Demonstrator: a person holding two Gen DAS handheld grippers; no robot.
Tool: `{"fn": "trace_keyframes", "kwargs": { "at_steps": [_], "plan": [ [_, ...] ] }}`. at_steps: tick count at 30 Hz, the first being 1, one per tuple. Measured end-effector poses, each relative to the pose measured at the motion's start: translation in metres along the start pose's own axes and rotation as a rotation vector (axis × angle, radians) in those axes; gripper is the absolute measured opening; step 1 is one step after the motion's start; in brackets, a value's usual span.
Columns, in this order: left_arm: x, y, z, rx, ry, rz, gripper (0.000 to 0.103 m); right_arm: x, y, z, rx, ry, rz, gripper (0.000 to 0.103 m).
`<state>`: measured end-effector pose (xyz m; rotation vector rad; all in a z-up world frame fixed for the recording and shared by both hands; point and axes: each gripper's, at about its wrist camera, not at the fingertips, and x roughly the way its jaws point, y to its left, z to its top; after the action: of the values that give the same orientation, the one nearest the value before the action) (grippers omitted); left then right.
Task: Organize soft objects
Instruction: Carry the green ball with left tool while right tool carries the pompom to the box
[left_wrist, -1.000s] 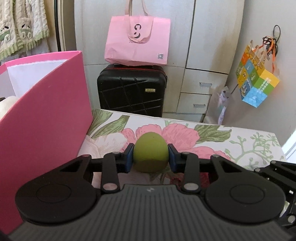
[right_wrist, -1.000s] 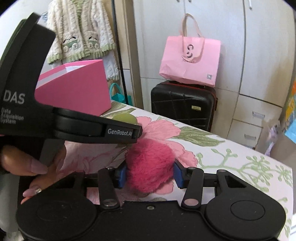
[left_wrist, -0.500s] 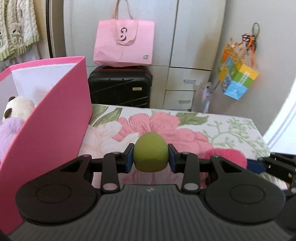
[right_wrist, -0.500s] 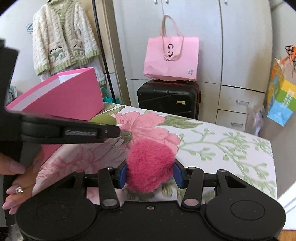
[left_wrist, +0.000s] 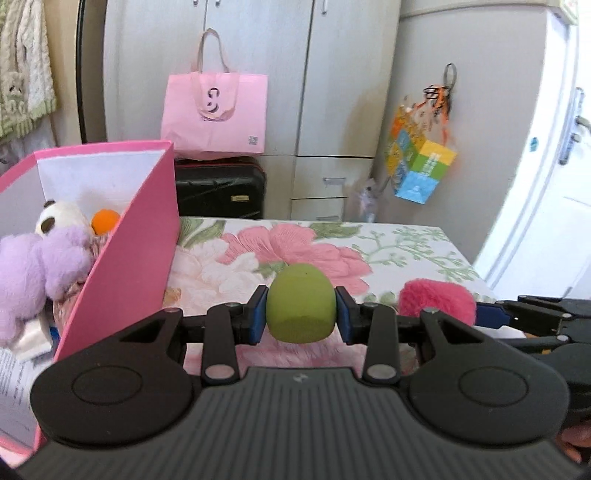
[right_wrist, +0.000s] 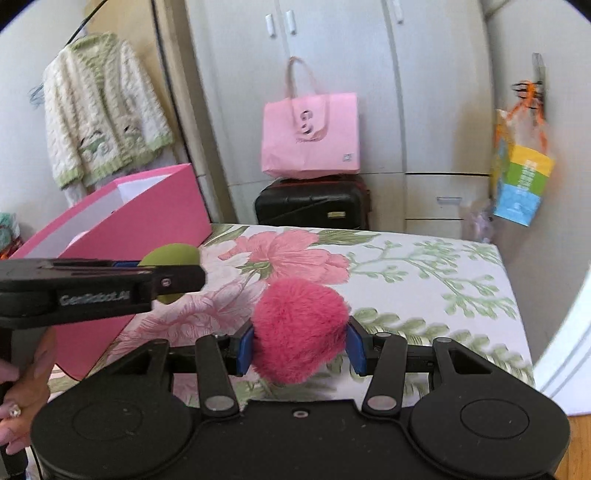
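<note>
Floral bedspread (left_wrist: 388, 240) fills the foreground, pale wardrobes and a black suitcase (left_wrist: 219, 188) behind it. Left gripper (left_wrist: 301, 315) is clamped on a green foam egg (left_wrist: 301, 308), held above the bed just beside the open pink box (left_wrist: 136, 236) at the bed's left edge. Right gripper (right_wrist: 299, 343) squeezes a fluffy pink heart (right_wrist: 299, 332) over the middle of the bed. Looks like the carrying step: both toys are lifted and headed for the box. Next, I'd say, each must clear the box's near wall, hang over the opening, then be let go. Inside, a purple plush (left_wrist: 33, 269), a panda-like toy (left_wrist: 61, 219) and an orange ball (left_wrist: 105, 219) peek out; the box floor is hidden and its left side is cut off.
</note>
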<state>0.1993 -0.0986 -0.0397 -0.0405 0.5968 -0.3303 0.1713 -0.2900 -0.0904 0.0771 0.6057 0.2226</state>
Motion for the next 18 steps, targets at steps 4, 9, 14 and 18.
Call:
{"fn": "trace_keyframes", "kwargs": {
  "at_steps": [4,9,14,18],
  "plan": [
    [-0.017,0.001,-0.009,0.029,0.006,-0.046,0.036,-0.016,0.004,-0.014,0.061,-0.027,-0.016,0.054],
    [-0.038,0.005,-0.023,0.038,0.014,-0.065,0.036,-0.031,0.014,-0.027,0.087,-0.009,-0.047,0.054],
    [-0.064,0.003,-0.042,0.086,0.027,-0.075,0.036,-0.047,0.028,-0.039,0.06,0.009,-0.033,0.054],
    [-0.081,0.009,-0.055,0.088,0.047,-0.087,0.036,-0.056,0.043,-0.047,0.038,0.025,-0.048,0.054]
  ]
}}
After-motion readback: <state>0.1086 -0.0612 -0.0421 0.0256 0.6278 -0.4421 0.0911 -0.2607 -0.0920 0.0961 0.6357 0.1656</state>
